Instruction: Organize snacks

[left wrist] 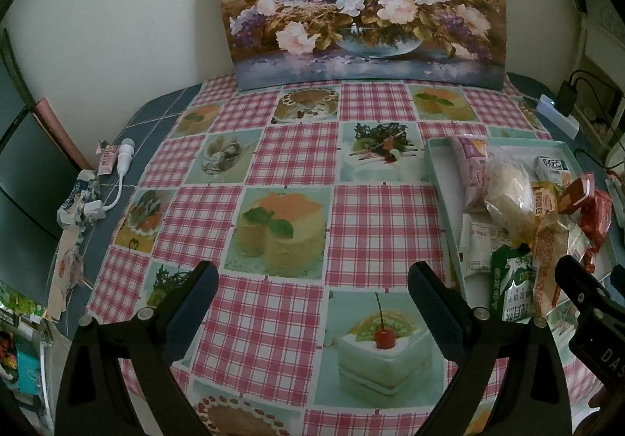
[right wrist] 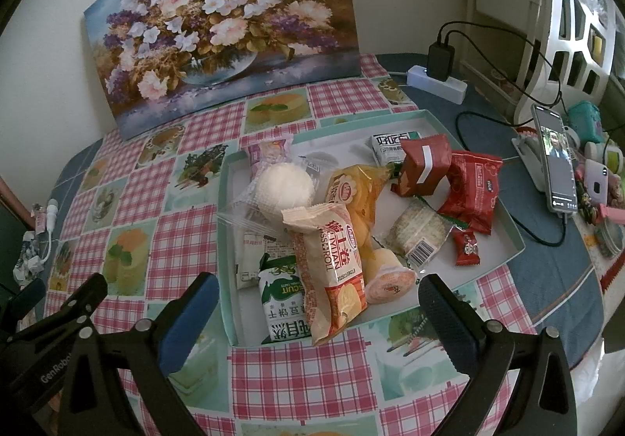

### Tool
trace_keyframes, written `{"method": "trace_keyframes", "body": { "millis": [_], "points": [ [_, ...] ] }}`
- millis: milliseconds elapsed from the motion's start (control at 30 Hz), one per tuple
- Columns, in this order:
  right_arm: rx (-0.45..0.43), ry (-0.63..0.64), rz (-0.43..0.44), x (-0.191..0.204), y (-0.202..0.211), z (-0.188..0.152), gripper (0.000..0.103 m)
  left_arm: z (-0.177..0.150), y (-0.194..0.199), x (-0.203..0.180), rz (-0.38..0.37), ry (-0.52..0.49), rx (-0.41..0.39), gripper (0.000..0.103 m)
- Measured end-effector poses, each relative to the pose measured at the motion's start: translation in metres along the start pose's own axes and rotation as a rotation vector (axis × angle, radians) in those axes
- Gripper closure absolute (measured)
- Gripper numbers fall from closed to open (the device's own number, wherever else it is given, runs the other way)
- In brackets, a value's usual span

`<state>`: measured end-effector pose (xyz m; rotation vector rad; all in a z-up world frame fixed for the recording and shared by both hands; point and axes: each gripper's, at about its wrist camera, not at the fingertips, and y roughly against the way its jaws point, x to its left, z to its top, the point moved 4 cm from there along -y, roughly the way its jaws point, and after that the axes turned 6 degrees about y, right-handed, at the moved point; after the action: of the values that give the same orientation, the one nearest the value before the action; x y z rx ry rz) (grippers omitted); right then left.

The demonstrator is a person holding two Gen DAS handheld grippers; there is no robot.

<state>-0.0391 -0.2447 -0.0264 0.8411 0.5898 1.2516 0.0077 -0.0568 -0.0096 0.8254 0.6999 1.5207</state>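
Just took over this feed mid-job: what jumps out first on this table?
The shallow pale-green tray heaped with snack packets, an orange Swiss roll bag lying on top near its front edge. Behind it, a large flower painting leans against the wall, on the pink checked tablecloth. Both the left gripper and the right gripper are open and empty.

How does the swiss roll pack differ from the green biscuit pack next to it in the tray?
The swiss roll pack is orange and cream and longer; the green biscuit pack is green and white and shorter. The swiss roll pack lies partly over the green biscuit pack and pokes past the tray rim. Both lie flat, unopened, at the near edge.
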Motion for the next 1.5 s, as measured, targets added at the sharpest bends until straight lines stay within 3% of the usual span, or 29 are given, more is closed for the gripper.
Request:
{"method": "trace_keyframes", "body": {
  "millis": [1500],
  "points": [
    [0.008,0.000,0.000,0.0001,-0.0021,-0.0032,0.000,-0.0009,0.0000,0.0068,0.009,-0.009,-0.010,0.005]
  ]
}}
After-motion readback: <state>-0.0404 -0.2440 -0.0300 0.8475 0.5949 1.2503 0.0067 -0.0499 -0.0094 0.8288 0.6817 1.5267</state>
